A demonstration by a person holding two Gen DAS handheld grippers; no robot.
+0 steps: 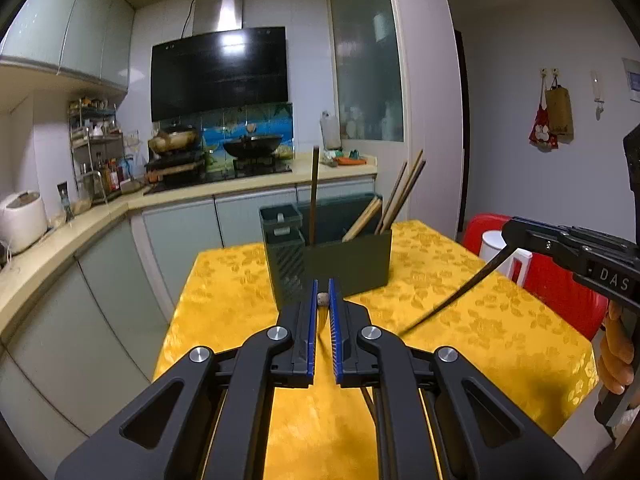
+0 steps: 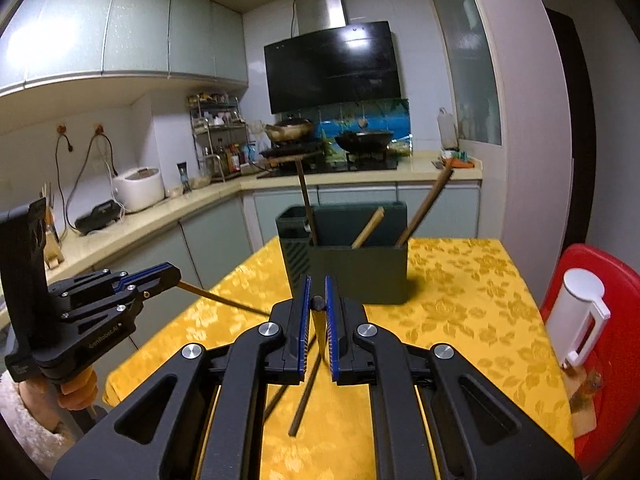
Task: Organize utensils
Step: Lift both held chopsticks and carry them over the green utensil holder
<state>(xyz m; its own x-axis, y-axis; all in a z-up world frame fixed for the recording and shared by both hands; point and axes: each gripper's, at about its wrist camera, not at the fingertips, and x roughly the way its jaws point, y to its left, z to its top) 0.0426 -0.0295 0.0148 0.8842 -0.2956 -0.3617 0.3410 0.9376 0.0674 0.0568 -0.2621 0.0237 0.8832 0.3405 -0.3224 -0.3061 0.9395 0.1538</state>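
A square table covered with a yellow, flower-patterned cloth (image 1: 460,312) is seen in a kitchen. Near its far edge a dark green rectangular plastic utensil holder (image 1: 344,264) stands upright, with a slatted side compartment on its left. Several brown wooden chopsticks (image 1: 400,196) are seen leaning in the right part of the holder, and one dark chopstick (image 1: 314,196) stands almost vertical near the divider.

The left gripper (image 1: 323,300) is held above the table, short of the holder. Its blue-edged jaws are closed on a light wooden chopstick (image 2: 224,299), whose butt end shows between the tips in the left wrist view (the shaft is seen in the right wrist view, slanting down from the gripper towards the cloth). The person's hand (image 2: 76,394) grips the handle below, beside a fluffy white sleeve (image 2: 24,420).

The right gripper (image 2: 318,303) is likewise held above the table in front of the holder. Its jaws are clamped on a dark, nearly black chopstick (image 1: 452,300), whose round end sits between the tips; the shaft runs down and towards the camera beneath the jaws. In the left wrist view this chopstick is seen curving down from the right gripper over the cloth.

A red plastic stool (image 2: 600,320) carrying a white jug (image 2: 576,312) stands just beside the table's right edge. A stove with a black wok (image 1: 252,146) is seen on the counter behind.
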